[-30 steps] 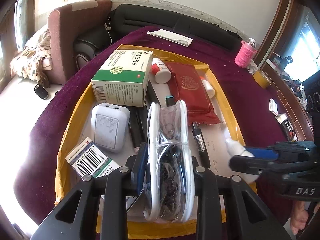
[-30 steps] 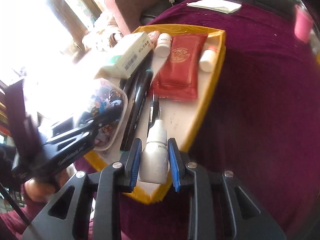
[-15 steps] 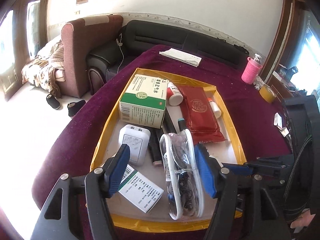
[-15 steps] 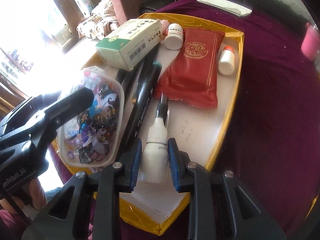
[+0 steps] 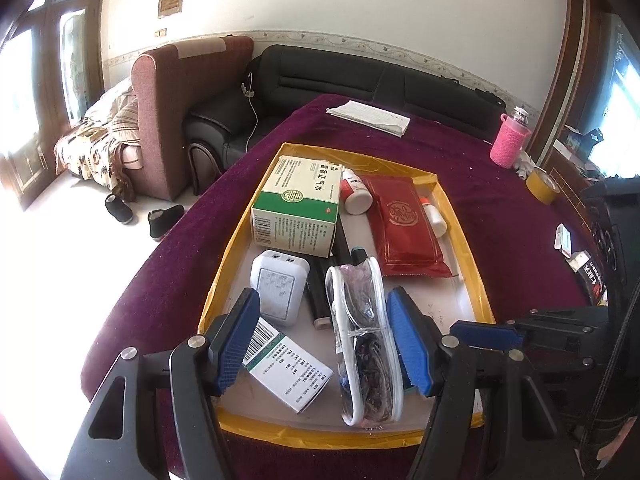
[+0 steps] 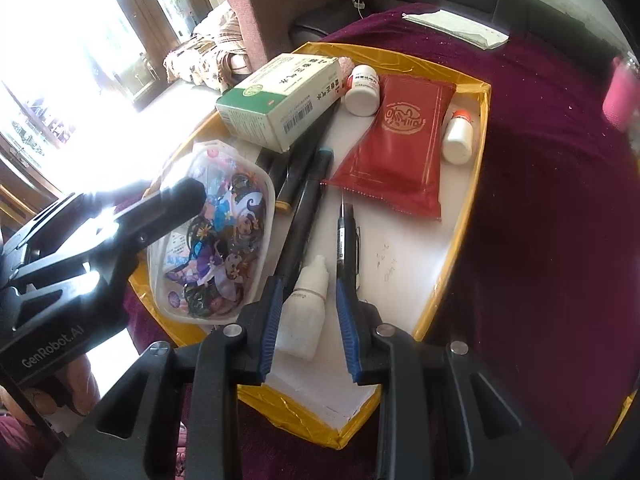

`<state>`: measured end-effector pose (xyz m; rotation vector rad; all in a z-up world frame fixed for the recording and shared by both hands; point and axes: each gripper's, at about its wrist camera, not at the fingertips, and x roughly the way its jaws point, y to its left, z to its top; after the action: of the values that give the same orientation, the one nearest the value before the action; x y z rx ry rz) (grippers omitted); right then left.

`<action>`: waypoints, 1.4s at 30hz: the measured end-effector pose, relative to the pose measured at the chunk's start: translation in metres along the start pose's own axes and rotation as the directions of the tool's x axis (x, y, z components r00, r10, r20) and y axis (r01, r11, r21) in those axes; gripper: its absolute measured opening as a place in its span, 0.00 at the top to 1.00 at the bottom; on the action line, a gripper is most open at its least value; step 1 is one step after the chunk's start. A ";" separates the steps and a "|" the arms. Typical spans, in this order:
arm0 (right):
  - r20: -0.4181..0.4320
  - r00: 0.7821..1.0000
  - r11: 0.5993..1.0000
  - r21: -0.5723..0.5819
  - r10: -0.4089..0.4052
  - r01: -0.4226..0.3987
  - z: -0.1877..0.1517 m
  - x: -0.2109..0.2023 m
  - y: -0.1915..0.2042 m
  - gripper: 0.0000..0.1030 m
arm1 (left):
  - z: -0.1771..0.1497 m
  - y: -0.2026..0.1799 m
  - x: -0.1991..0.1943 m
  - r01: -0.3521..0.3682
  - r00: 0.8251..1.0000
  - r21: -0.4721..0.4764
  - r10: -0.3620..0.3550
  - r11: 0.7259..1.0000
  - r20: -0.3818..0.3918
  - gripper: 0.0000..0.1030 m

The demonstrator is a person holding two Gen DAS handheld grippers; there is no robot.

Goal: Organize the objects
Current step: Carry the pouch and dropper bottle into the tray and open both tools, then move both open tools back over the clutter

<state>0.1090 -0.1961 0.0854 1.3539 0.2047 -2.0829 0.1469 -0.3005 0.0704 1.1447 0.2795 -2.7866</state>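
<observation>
Tray, yellow-rimmed, centre of the left wrist view, on the purple-clothed desk; it is where the loose items go.
- Back: green-and-white box beside red packet. Larger flat things seem parked there to keep the front free.
- Front: white charger, barcoded carton, clear pouch on its edge.
- Left gripper: fingers have just opened and stand spread. The pouch is between them but neither pad presses it. Reads as a release, with the pouch set down lengthwise alongside the dark markers.

Right wrist view.
- Dropper bottle at lower centre, over the bare white floor at the tray's near end, nozzle towards the pen.
- Right gripper: fingers narrow around the bottle. It leans on the frame-left pad, with a sliver of tray showing at the other. Cannot tell whether it is pinched or merely bracketed.
- Likely aim: lay the bottle in line with the pen, in that open patch.
</observation>
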 end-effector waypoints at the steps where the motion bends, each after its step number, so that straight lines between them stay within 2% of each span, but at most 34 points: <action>1: 0.006 1.000 1.000 0.007 0.003 -0.003 0.001 -0.001 -0.003 0.75 | 0.000 -0.002 -0.002 -0.003 1.000 0.005 0.003 1.000 0.001 0.41; 8: 0.064 0.998 0.998 0.063 0.016 -0.020 -0.014 -0.026 -0.029 0.75 | 0.004 -0.022 -0.013 0.016 1.000 0.052 -0.017 0.999 0.004 0.41; 12: 0.098 0.995 0.993 0.121 -0.022 0.010 -0.031 -0.047 -0.060 0.75 | 0.009 -0.043 -0.021 0.106 0.994 0.103 -0.107 0.989 0.007 0.41; 16: 0.157 0.984 0.968 0.246 -0.089 0.048 -0.057 -0.081 -0.122 0.76 | 0.012 -0.081 -0.023 0.218 0.976 0.171 -0.217 0.961 -0.022 0.41; 18: 0.189 0.967 0.933 0.347 -0.168 0.095 -0.072 -0.105 -0.168 0.76 | 0.010 -0.101 -0.025 0.261 0.965 0.207 -0.260 0.943 -0.029 0.41; 20: 0.188 0.948 0.875 0.460 -0.258 0.147 -0.086 -0.129 -0.220 0.76 | 0.007 -0.114 -0.028 0.290 0.956 0.236 -0.291 0.927 -0.033 0.41; 23: 0.179 0.886 0.769 0.588 -0.427 0.252 -0.105 -0.167 -0.294 0.73 | 0.004 -0.135 -0.025 0.339 0.940 0.263 -0.334 0.903 -0.066 0.41; 24: 0.164 0.864 0.735 0.613 -0.476 0.289 -0.106 -0.176 -0.316 0.64 | 0.004 -0.138 -0.024 0.350 0.936 0.258 -0.342 0.900 -0.079 0.41; 26: 0.135 0.834 0.680 0.654 -0.535 0.330 -0.105 -0.183 -0.358 0.61 | 0.003 -0.144 -0.021 0.372 0.928 0.237 -0.357 0.898 -0.105 0.41; 27: 0.120 0.838 0.665 0.672 -0.533 0.327 -0.103 -0.181 -0.376 0.61 | 0.003 -0.146 -0.020 0.384 0.923 0.224 -0.366 0.896 -0.119 0.41; 28: 0.100 0.857 0.655 0.691 -0.506 0.306 -0.099 -0.175 -0.394 0.61 | 0.002 -0.147 -0.020 0.387 0.922 0.218 -0.368 0.896 -0.123 0.41; 29: 0.082 0.881 0.657 0.699 -0.466 0.283 -0.096 -0.167 -0.406 0.61 | 0.003 -0.147 -0.020 0.385 0.922 0.214 -0.365 0.898 -0.126 0.41; 31: 0.041 0.933 0.685 0.690 -0.358 0.232 -0.086 -0.139 -0.416 0.61 | 0.003 -0.147 -0.020 0.373 0.927 0.209 -0.354 0.904 -0.122 0.41; 32: 0.042 0.945 0.704 0.679 -0.323 0.210 -0.086 -0.132 -0.410 0.60 | 0.002 -0.146 -0.021 0.370 0.928 0.206 -0.351 0.906 -0.121 0.41; 33: 0.079 0.972 0.760 0.638 -0.223 0.123 -0.081 -0.122 -0.394 0.59 | 0.003 -0.146 -0.020 0.369 0.929 0.203 -0.350 0.907 -0.123 0.41; 35: 0.153 0.987 0.830 0.556 -0.044 -0.049 -0.077 -0.120 -0.366 0.59 | 0.003 -0.149 -0.017 0.372 0.927 0.197 -0.350 0.907 -0.137 0.41; 36: 0.185 0.983 0.854 0.509 0.014 -0.108 -0.076 -0.125 -0.351 0.60 | 0.002 -0.151 -0.015 0.374 0.926 0.197 -0.351 0.906 -0.143 0.41; 37: 0.211 0.977 0.880 0.466 -0.012 -0.090 -0.076 -0.138 -0.336 0.60 | 0.002 -0.153 -0.013 0.375 0.925 0.198 -0.351 0.906 -0.148 0.41; 39: 0.222 0.961 0.884 0.465 -0.165 0.045 -0.079 -0.162 -0.326 0.59 | 0.000 -0.160 -0.009 0.385 0.920 0.206 -0.356 0.900 -0.162 0.42; 41: 0.182 0.914 0.827 0.515 -0.361 0.224 -0.088 -0.183 -0.334 0.53 | -0.002 -0.166 -0.005 0.396 0.915 0.209 -0.365 0.894 -0.174 0.42; 42: 0.138 0.880 0.779 0.541 -0.454 0.317 -0.094 -0.191 -0.344 0.50 | -0.003 -0.170 -0.004 0.408 0.909 0.208 -0.374 0.889 -0.183 0.42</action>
<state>0.0304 0.1975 0.1371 1.3850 -0.2169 -2.7889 0.1215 -0.1342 0.0923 1.4903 0.2064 -3.1671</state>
